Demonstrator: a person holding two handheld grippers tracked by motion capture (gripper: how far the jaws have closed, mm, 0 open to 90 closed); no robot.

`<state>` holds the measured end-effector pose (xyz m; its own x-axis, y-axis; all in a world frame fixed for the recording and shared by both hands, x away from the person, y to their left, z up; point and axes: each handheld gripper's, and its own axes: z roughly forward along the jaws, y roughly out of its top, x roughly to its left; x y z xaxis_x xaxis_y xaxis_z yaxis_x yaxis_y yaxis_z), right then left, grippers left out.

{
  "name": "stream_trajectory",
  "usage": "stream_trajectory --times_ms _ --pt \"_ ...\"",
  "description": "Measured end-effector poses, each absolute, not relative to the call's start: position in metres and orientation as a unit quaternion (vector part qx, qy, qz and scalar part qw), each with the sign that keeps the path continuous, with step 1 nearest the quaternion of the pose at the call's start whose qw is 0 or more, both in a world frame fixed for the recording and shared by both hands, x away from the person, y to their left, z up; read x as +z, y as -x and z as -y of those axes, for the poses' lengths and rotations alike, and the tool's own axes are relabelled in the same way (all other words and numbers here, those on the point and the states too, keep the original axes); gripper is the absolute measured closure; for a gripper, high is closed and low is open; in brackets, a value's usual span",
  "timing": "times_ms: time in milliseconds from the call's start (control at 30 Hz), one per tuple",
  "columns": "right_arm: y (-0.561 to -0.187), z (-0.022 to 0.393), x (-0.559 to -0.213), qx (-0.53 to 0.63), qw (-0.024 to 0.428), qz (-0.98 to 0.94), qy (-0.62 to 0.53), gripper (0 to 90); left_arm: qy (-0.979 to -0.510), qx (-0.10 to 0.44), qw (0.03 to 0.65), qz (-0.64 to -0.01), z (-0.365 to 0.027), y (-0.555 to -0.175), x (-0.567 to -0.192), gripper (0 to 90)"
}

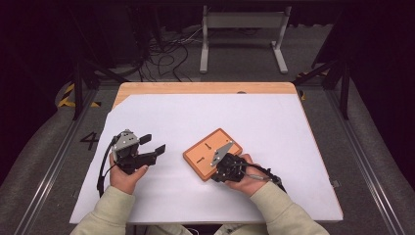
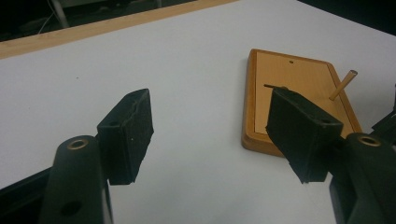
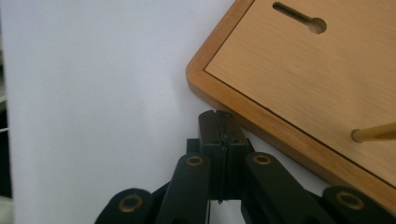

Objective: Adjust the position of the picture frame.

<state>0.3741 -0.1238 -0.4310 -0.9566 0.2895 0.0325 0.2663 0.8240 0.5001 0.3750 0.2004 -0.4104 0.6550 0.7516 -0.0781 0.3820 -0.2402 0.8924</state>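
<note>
Wooden board on the white surface, flanked by two grippers

The left gripper is held with jaws spread and empty, left of the wooden board; the right gripper is seen with jaws clenched on nothing, just beside the board's near edge, where a thin peg stands tilted.

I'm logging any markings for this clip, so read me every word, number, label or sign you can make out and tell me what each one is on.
"4": large dark numeral on the grey floor left of the table, read in the high view.
Yellow and black hazard stripes on the floor by the table's far left corner: a sign, no words.
The wooden board carries no lettering, only slots and a hole.
</note>
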Motion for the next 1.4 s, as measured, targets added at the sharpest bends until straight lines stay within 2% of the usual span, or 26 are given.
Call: stream_trajectory --times_ms 133,300,600,933,1400 --pt "-0.377 0.131 -0.415 0.284 0.026 -0.947 -0.145 90.0 -0.759 0.188 0.496 -0.377 -0.203 -0.374 -0.411 31.8" --pt "-0.39 0.135 -0.388 0.303 0.055 -0.939 -0.153 90.0 -0.756 0.189 0.494 -0.385 -0.208 -0.369 -0.413 31.8" --pt "-0.451 0.132 -0.368 0.307 0.087 -0.924 -0.209 90.0 -0.75 0.201 0.488 -0.399 -0.22 -0.356 -0.416 31.9" --pt "-0.499 0.117 -0.374 0.285 0.104 -0.923 -0.237 90.0 -0.746 0.201 0.486 -0.408 -0.227 -0.352 -0.418 31.8" --pt "-0.544 0.1 -0.419 0.2 0.095 -0.931 -0.291 90.0 -0.749 0.198 0.481 -0.41 -0.231 -0.35 -0.422 31.7"
